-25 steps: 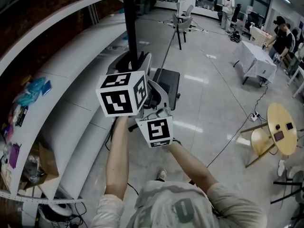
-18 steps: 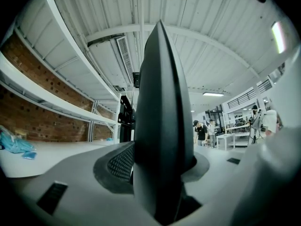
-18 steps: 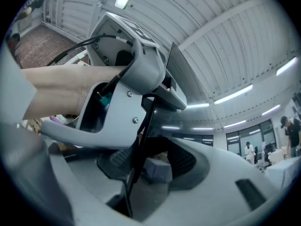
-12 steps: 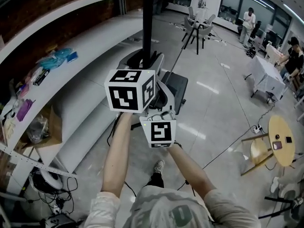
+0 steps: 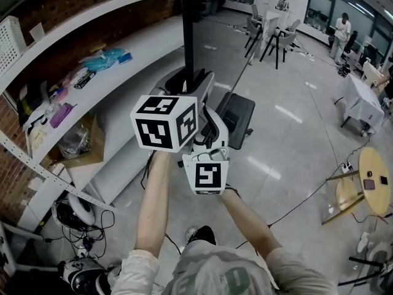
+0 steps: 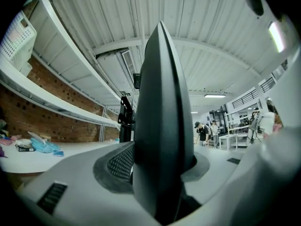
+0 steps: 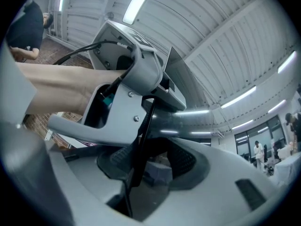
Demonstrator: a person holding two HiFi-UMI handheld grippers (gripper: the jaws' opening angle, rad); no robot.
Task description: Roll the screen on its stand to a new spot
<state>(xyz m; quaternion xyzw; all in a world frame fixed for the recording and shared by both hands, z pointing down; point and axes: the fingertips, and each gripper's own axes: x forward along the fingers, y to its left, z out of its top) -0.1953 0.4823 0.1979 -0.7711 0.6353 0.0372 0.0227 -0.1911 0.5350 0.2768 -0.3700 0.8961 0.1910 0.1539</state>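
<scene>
Left tongs [image 6: 159,192] and right tongs [image 7: 143,173] pinch the screen [image 5: 191,23]. Shelves [image 5: 92,78] crowd 9 o'clock, chairs [image 5: 270,37] stand at 1 o'clock, and the floor [image 5: 295,146] lies open at 2 o'clock.

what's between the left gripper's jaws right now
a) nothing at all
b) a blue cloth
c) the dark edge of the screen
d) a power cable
c: in the left gripper view the dark edge of the screen stands upright between the jaws of the left gripper, filling the gap from pad to pad.
</scene>
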